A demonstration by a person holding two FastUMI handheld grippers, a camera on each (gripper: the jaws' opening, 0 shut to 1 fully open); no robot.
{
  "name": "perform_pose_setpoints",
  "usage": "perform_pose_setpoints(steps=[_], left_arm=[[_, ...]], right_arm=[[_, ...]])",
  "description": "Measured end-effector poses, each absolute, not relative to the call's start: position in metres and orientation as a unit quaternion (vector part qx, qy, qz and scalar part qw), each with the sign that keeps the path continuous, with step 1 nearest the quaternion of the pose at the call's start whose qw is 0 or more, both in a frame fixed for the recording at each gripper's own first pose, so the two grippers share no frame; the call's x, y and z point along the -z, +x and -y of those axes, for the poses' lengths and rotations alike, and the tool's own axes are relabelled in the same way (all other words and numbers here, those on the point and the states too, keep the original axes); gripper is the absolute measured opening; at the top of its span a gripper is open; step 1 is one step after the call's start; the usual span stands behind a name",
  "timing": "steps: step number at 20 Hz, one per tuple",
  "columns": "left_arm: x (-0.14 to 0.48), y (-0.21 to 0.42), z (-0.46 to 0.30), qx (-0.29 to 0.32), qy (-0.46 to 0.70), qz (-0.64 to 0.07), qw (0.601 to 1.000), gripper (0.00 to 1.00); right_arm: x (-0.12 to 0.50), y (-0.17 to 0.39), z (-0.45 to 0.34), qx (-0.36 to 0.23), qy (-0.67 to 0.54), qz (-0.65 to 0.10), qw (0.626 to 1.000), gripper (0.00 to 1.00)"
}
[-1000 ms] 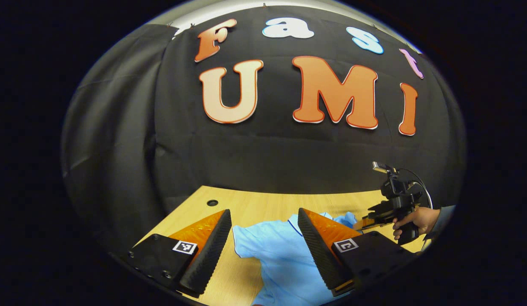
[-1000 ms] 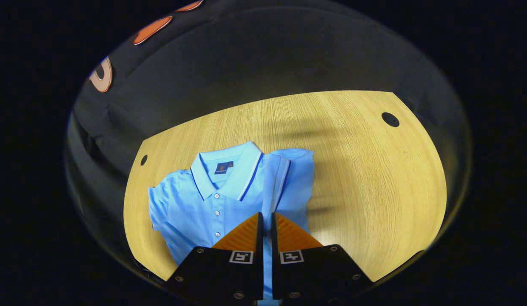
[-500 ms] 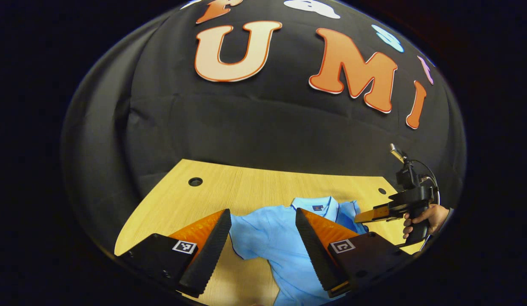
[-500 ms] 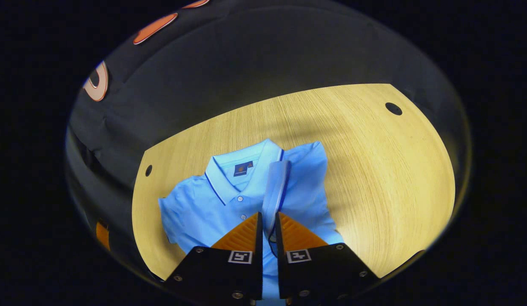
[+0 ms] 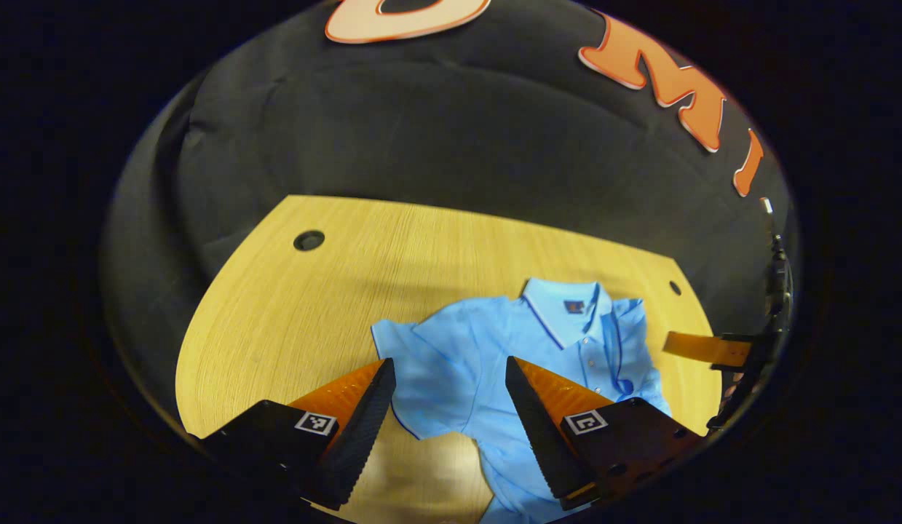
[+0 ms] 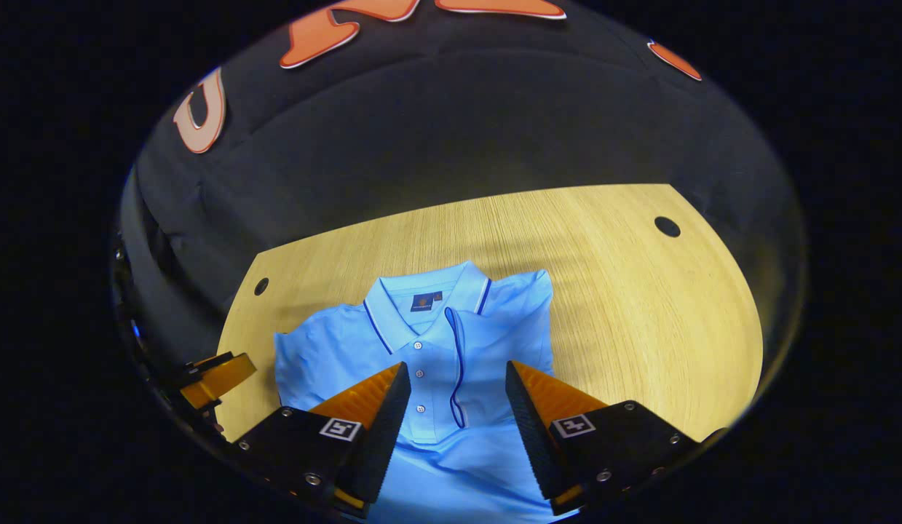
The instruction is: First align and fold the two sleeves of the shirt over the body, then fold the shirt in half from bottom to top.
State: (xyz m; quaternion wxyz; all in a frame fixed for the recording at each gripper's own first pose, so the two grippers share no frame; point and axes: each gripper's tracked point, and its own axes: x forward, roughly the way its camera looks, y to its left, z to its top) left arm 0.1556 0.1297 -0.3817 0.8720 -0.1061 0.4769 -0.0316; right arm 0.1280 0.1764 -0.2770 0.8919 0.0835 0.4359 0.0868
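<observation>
now shirt (image 6: 451, 364) mid-table (image 6: 640, 306) — wood bare beyond.

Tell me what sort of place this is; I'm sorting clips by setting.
Probably a staged recording booth, not a home: a black cloth wall backs a wooden table, which holds a blue shirt.

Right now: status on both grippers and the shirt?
Left gripper jaws open, above the unfolded sleeve. Right gripper jaws open, nothing held. Shirt flat on the table, one sleeve folded over the body. Nothing in the way.
</observation>
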Motion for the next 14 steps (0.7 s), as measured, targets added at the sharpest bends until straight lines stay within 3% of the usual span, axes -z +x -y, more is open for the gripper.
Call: perform_pose_setpoints(steps=[7, 11, 14], left_arm=[[0.421, 0.165, -0.141, -0.002, -0.12, -0.543, 0.831, 0.99], [0.438, 0.164, -0.14, -0.014, -0.113, -0.572, 0.812, 0.95], [0.451, 0.162, -0.147, -0.03, -0.094, -0.59, 0.801, 0.99]], right_arm=[[0.237, 0.126, -0.143, -0.091, 0.02, -0.361, 0.928, 0.97], [0.211, 0.115, -0.111, -0.08, 0.001, -0.334, 0.939, 0.98], [0.195, 0.107, -0.081, -0.057, -0.01, -0.318, 0.946, 0.98]])
